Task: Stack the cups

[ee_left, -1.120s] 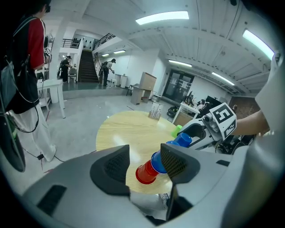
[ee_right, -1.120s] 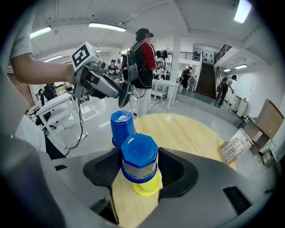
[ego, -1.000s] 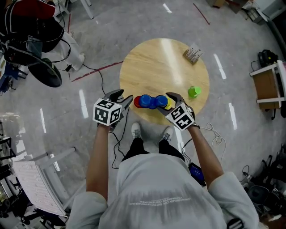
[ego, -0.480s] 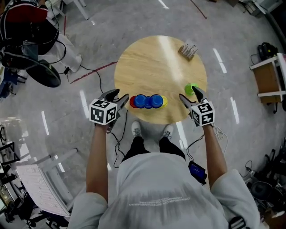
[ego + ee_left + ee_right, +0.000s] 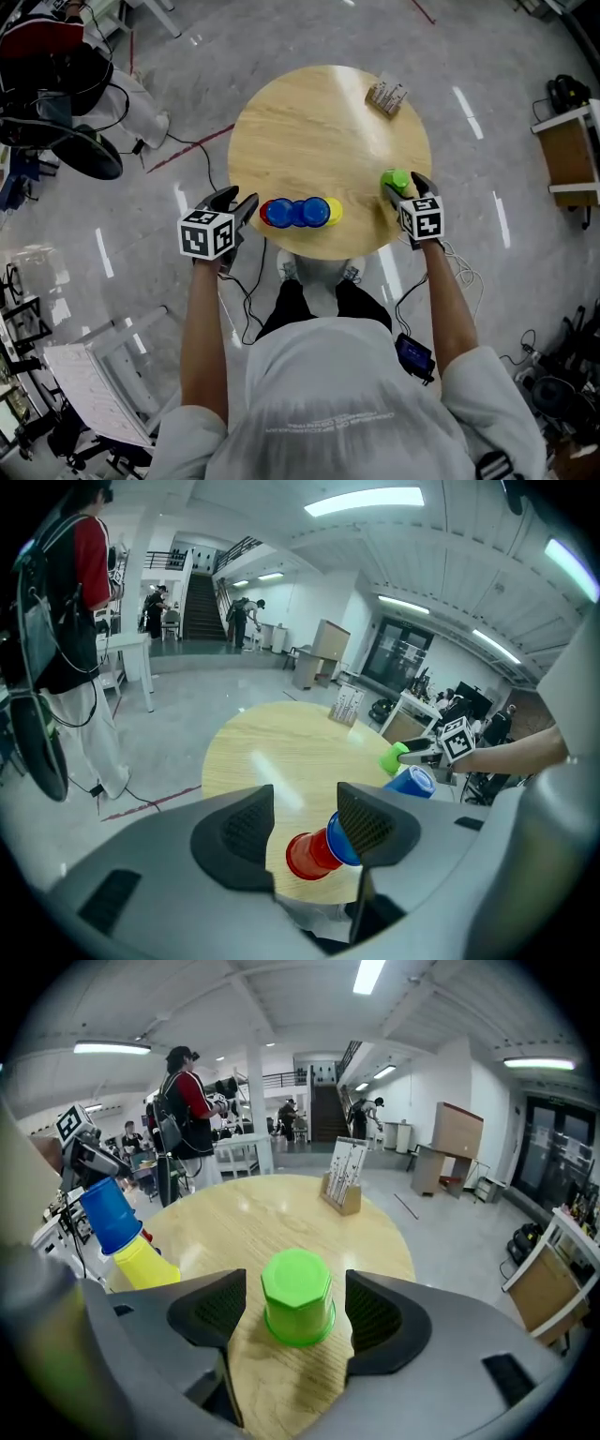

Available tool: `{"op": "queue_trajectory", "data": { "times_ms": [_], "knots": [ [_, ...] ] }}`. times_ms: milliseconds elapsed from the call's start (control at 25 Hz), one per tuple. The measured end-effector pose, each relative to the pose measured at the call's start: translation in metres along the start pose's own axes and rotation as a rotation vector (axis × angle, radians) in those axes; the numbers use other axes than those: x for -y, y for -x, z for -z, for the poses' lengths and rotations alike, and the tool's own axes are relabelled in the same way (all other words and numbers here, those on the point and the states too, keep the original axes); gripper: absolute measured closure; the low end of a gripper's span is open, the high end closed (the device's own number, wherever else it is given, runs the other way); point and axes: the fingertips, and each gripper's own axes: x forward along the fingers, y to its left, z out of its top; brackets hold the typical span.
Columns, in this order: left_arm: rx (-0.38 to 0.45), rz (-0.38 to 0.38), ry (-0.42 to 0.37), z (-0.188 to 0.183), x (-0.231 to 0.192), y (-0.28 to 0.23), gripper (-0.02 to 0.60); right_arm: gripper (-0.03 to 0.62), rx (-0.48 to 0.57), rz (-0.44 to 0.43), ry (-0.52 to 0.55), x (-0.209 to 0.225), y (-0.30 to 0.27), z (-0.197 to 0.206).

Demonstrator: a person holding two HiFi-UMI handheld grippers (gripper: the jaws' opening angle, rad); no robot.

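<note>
The round wooden tabletop (image 5: 319, 122) fills the head view, the only view that shows both grippers at once, at its near edge. Along that edge a row of nested cups (image 5: 300, 212) lies on its side: red at the left end, then two blue, and yellow at the right. The left gripper (image 5: 242, 208) sits just beside the red end. Its own view shows its fingers (image 5: 246, 829) released and apart, with the red cup (image 5: 307, 853) lying beyond them, untouched. The right gripper (image 5: 403, 186) is well apart from the row, at the tabletop's right edge. Only its own view shows that the green cup (image 5: 298, 1297) stands upside down between fingers that have just been opening, with a gap at each side. A card holder (image 5: 343, 1188) stands at the far edge.
</note>
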Motion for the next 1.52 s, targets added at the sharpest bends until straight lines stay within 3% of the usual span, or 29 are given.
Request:
{"op": "queue_trajectory", "data": {
  "times_ms": [120,200,400,600,1080,1280,1520],
  "knots": [
    [-0.013,-0.003,0.007,0.005,0.001,-0.004,0.354,0.256,-0.023,0.000,0.004,0.002,-0.008,0.011],
    [-0.028,-0.005,0.007,0.009,0.001,-0.007,0.354,0.330,-0.024,0.018,0.019,0.005,-0.009,0.013],
    [-0.033,-0.005,0.011,0.012,0.002,-0.010,0.356,0.335,-0.011,0.014,0.025,0.008,-0.005,0.009],
    [-0.011,0.004,-0.016,0.005,0.005,-0.003,0.356,0.335,0.050,-0.043,0.041,-0.011,0.017,-0.027],
    [0.057,0.032,-0.087,-0.011,0.004,0.029,0.357,0.335,0.230,-0.353,0.326,-0.179,0.101,-0.148],
    [0.062,0.037,-0.105,-0.009,0.002,0.038,0.362,0.335,0.181,-0.449,0.430,-0.243,0.106,-0.154],
    [0.056,0.044,-0.101,-0.001,-0.001,0.043,0.364,0.335,0.096,-0.447,0.479,-0.271,0.091,-0.141]
  ]
}}
